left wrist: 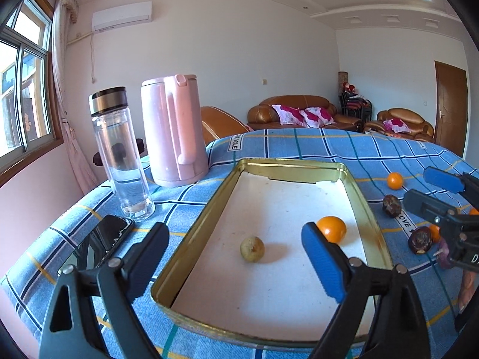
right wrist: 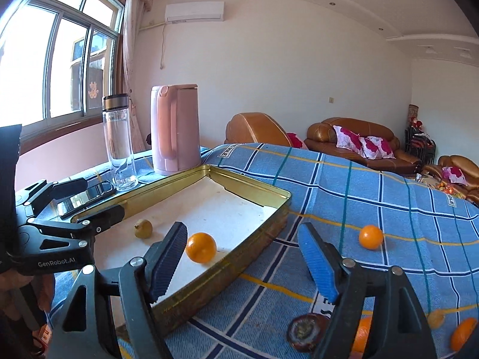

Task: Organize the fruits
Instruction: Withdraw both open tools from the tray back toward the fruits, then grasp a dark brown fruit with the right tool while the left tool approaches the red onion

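Two fruits lie inside a shallow gold-rimmed tin tray point(left wrist: 368, 209) on a table draped in a blue plaid cloth point(left wrist: 299, 143), the largest surface in view, with brown leather sofas point(left wrist: 299, 104) along the far wall. Beyond the tray's far left corner stands a pink electric kettle point(left wrist: 172, 131), handle facing the camera, and just to its left a clear glass bottle point(left wrist: 119, 155) with a dark metal cap; a black phone point(left wrist: 110, 236) lies flat near the bottle's base.

On the tray's white floor, a small orange point(left wrist: 332, 229) rests near the right wall, and a yellow-green fruit point(left wrist: 252, 249) sits apart from it toward the middle.

Outside the tray, on the cloth to its right, another orange point(left wrist: 394, 180) lies alone toward the far side, with two dark brown, wrinkled fruits point(left wrist: 391, 205) nearer the camera and more orange pieces point(right wrist: 462, 333) at the table's near edge.

Left gripper point(left wrist: 236, 254) hovers over the tray's near end with its jaws spread wide and nothing between the pads; the yellow-green fruit lies in the gap ahead, untouched. Right gripper point(right wrist: 244, 257) straddles the tray's right rim, jaws likewise well apart and gripping nothing, the tray's orange lying just inside its left finger point(right wrist: 167, 258).
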The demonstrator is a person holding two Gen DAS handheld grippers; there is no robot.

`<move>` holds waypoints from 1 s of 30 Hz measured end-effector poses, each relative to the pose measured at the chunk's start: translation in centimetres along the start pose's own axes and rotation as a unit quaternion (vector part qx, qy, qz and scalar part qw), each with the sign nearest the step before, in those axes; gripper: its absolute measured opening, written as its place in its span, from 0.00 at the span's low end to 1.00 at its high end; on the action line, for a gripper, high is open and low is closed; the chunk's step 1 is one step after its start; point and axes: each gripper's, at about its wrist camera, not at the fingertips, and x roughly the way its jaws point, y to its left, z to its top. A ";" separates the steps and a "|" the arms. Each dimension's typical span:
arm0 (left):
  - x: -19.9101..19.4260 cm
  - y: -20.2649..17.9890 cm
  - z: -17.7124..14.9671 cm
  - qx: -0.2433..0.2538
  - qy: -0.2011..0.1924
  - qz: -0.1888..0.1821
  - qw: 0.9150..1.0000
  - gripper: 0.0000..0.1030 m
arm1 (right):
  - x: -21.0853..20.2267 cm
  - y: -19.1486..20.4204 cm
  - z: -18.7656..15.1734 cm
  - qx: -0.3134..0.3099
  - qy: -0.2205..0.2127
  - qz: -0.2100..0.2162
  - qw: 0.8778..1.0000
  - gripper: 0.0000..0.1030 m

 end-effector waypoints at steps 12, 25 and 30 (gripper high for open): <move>-2.8 -2.8 -1.1 0.014 -0.009 -0.036 0.999 0.92 | -8.0 -4.7 -3.9 0.031 -0.019 -0.067 0.997 0.77; -4.3 -13.1 -0.1 0.092 -0.025 -0.141 0.985 0.92 | -12.6 -11.5 -8.1 0.100 0.004 -0.137 0.985 0.77; -3.9 -16.9 -0.3 0.123 -0.017 -0.181 0.976 0.92 | -12.1 -12.7 -9.4 0.113 0.032 -0.146 0.982 0.77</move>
